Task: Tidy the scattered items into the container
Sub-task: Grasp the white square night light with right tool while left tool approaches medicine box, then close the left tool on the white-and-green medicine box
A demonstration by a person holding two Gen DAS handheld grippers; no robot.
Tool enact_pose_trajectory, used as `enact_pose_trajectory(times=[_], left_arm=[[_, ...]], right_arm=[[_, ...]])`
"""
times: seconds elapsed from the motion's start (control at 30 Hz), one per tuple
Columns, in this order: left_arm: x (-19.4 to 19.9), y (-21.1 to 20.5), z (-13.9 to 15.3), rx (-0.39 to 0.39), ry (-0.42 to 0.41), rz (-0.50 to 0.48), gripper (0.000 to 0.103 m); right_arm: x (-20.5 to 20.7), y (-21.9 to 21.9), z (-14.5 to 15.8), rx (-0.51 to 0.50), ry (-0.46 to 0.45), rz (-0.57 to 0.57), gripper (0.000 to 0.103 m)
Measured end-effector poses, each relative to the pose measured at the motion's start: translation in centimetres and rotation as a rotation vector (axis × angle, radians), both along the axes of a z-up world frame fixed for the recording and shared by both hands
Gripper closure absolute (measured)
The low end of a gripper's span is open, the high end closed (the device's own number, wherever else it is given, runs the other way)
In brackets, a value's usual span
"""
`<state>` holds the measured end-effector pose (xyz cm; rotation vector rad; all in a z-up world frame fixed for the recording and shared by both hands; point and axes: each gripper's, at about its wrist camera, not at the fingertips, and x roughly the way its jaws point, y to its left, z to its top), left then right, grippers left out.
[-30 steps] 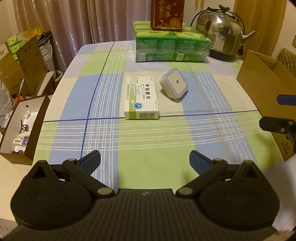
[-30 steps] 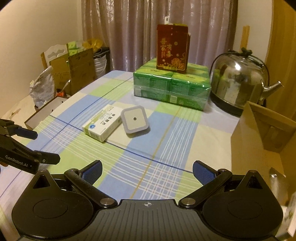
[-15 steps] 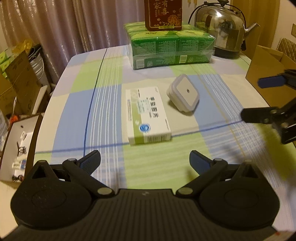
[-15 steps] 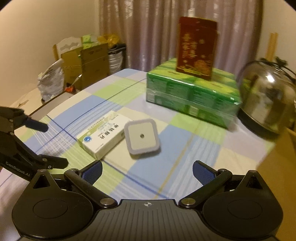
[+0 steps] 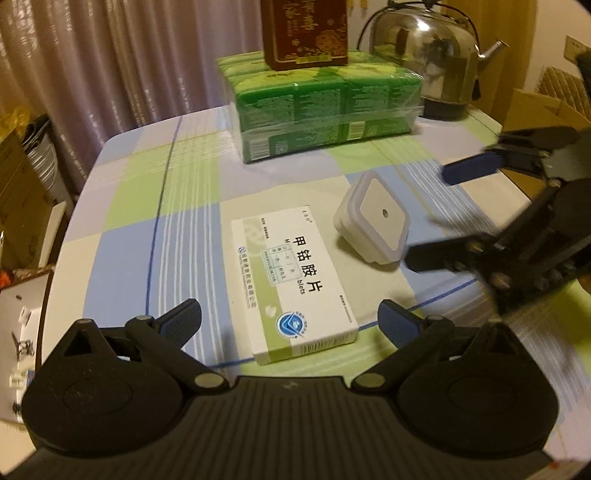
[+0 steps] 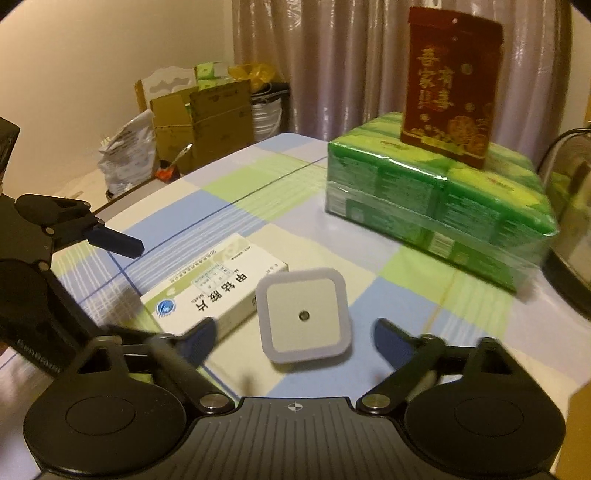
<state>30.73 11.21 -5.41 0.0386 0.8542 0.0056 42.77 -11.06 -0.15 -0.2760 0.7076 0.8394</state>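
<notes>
A white and green medicine box point(image 5: 291, 284) lies flat on the checked tablecloth. My left gripper point(image 5: 290, 319) hangs open just over its near end, a finger on each side, not touching it. Right of the box a square white night light point(image 5: 373, 218) leans on its side. In the right wrist view this night light point(image 6: 303, 315) sits between the fingers of my right gripper point(image 6: 295, 334). Those jaws are closing and the pads stand clear of it. The open cardboard container point(image 5: 535, 107) stands at the table's right edge.
A wrapped green tissue pack point(image 5: 325, 103) with a red carton point(image 5: 304, 33) on top stands at the back, a steel kettle point(image 5: 424, 62) to its right. Cardboard boxes point(image 6: 207, 122) and bags crowd the floor beyond the table's left edge.
Both grippers have moved forward and down toward the two items. The right gripper's jaws have narrowed around the night light, and the left gripper has come over the medicine box.
</notes>
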Motion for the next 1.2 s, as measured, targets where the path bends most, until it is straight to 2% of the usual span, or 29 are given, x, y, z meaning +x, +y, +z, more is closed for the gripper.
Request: enact_pose_trajectory(times=[0.2,0.27,0.37,0.47,0.67,0.77,1.0,1.2], left_arm=[[0.3,0.6,-0.7,0.015,0.010,-0.015,0.003],[0.3,0.8,-0.9,0.011,0.004,-0.018,0.003],[0.5,0.9,-1.1,0.003,0.003,-0.024,0.003],[0.8,0.8,-1.2,-0.006,0.000,-0.029,0.003],[2.6,0.0,-1.3,0.007,0.012,-0.031,0.004],[3.8,-0.4,-1.3,0.006,0.023,-0.012,0.007],[6.0,-0.5,-2.2,0.018,0.078,0.061,0.032],[3.9,-1.3,-1.8,0.010,0.091,0.043,0.034]], right_arm=[[1.7,1.5,-1.5,-0.026,0.000,0.016,0.023],[2.2,1.7,-1.9,-0.027,0.009,0.010,0.027],[2.8,1.9,-2.5,-0.033,0.026,0.004,0.039],[2.7,1.9,-2.5,-0.039,0.022,0.002,0.040],[2.0,0.7,-2.3,-0.075,0.007,-0.133,0.041],[1.7,-0.2,-2.2,-0.082,0.011,-0.192,0.040],[0.7,-1.7,-2.0,-0.084,0.028,-0.229,0.041],[-1.1,-2.9,-1.8,-0.065,0.049,-0.268,0.041]])
